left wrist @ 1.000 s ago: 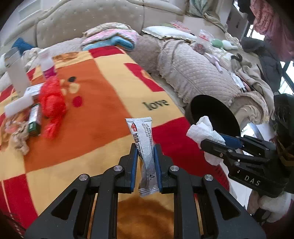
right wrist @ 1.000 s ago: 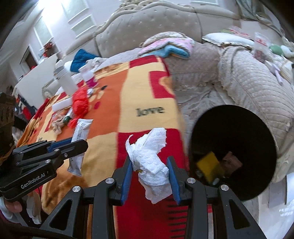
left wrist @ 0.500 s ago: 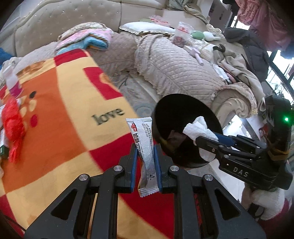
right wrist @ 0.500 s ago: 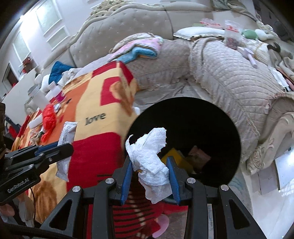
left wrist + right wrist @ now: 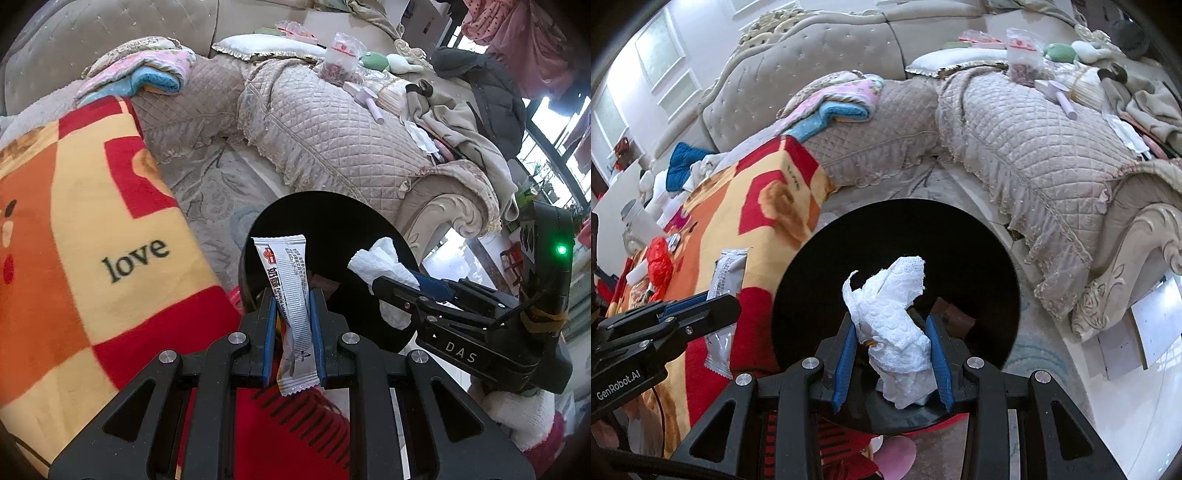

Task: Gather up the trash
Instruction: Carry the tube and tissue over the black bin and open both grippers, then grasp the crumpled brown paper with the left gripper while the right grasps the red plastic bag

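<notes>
My left gripper (image 5: 292, 317) is shut on a silver sachet wrapper (image 5: 290, 295) that stands upright between the jaws, at the near rim of the round black trash bin (image 5: 332, 218). My right gripper (image 5: 892, 332) is shut on a crumpled white tissue (image 5: 894, 314) and holds it over the bin's opening (image 5: 849, 258). The tissue also shows in the left wrist view (image 5: 384, 262), with the right gripper (image 5: 388, 284) over the bin's right side. The sachet (image 5: 726, 280) and left gripper (image 5: 727, 306) show at the left of the right wrist view. Some scraps lie inside the bin.
A red, orange and yellow "love" blanket (image 5: 92, 240) covers the table left of the bin. More litter, including a red plastic bag (image 5: 659, 266), lies at its far end. A quilted beige sofa (image 5: 332, 122) with clothes and bags runs behind and to the right.
Both grippers have swung right from over the blanket to the bin. The tissue now hangs over the bin's opening and the sachet has reached its near rim. Both stay gripped.
</notes>
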Motion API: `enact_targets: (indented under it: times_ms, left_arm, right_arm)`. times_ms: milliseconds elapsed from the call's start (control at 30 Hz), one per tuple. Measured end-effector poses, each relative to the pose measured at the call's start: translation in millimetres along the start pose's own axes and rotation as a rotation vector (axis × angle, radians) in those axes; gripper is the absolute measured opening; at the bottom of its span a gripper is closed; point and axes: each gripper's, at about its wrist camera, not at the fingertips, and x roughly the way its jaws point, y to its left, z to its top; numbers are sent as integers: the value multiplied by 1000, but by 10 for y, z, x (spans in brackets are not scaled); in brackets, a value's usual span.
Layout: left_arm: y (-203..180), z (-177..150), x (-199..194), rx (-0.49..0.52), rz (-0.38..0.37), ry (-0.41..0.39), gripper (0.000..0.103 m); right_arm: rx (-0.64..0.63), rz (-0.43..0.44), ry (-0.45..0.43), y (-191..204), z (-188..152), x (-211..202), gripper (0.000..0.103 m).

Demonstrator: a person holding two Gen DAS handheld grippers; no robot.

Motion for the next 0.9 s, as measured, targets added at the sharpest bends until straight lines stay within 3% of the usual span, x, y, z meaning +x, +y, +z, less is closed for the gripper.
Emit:
enact_targets:
  times_ms: [267,400,467,533,700,900]
  left_arm:
    - [-22,49,113,-5,-27,6,15]
    - [-12,63,122,-10,-54,0,18]
    - [15,62,126,-20,-59,3,42]
    - [54,56,100,-35,-66,-6,50]
    - [166,23,-19,-46,-24,-18,50]
    - [448,-97,-215,-78,88,-38,50]
  right_arm:
    - [14,-9,0,-57,10,29,36]
    - [38,-29,-25,-98,37,7,50]
    - [55,-30,-34,-134,43,-17,52]
    - [61,-28,-33,-147,46,-22,55]
    - [43,-28,-38,-63,24,-55,56]
    - [18,-24,-42,172,-20,-61,56]
